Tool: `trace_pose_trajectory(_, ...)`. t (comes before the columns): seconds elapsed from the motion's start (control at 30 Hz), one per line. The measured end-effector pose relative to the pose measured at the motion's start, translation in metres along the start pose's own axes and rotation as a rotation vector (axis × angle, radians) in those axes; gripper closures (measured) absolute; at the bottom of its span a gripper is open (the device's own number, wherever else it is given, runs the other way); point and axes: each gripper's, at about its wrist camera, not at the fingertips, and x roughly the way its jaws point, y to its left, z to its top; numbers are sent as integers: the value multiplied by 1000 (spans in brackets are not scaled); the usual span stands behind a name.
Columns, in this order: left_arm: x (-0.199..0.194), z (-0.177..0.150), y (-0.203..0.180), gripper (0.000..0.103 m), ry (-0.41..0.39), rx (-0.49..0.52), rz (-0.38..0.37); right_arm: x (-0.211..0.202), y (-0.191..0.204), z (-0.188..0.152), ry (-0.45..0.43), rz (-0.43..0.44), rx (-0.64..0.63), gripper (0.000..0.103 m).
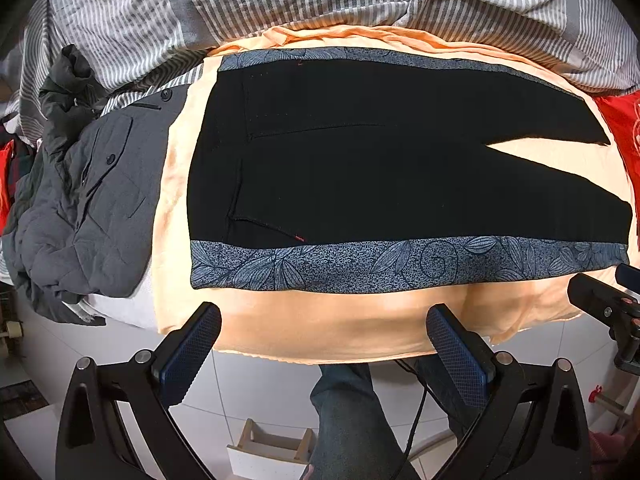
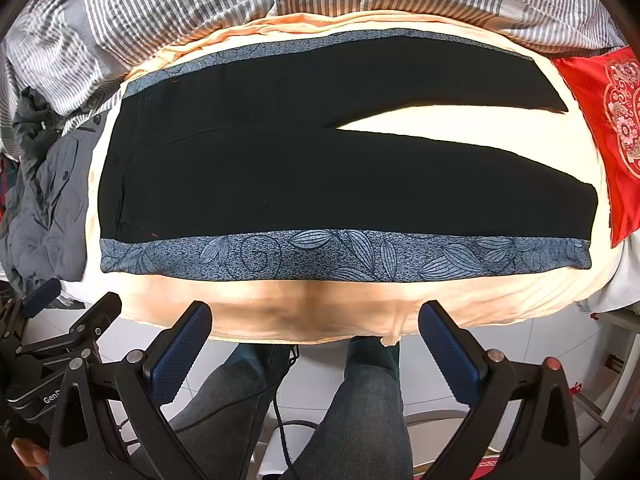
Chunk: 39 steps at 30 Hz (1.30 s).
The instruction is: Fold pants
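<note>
- Black pants [image 1: 380, 176] lie flat on a peach sheet [image 1: 320, 328] on the bed, waistband left, legs splayed right.
- Left gripper [image 1: 324, 340] and right gripper [image 2: 316, 336] hover spread wide at the near edge, holding nothing.
- Grey jacket [image 1: 96, 216] lies left.

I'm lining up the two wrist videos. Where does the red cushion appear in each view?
Left wrist: red cushion is a sliver at the right edge, mid-height.
Right wrist: red cushion is larger, upper right, beside the leg ends.
Shared landmark: the gap between the pants legs points toward it.
</note>
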Motion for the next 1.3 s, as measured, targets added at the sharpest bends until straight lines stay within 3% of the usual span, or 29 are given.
trace_pose_trajectory(1.3,3,1,7,0,12,-21,-6,1,1,0,0,-10,6,0)
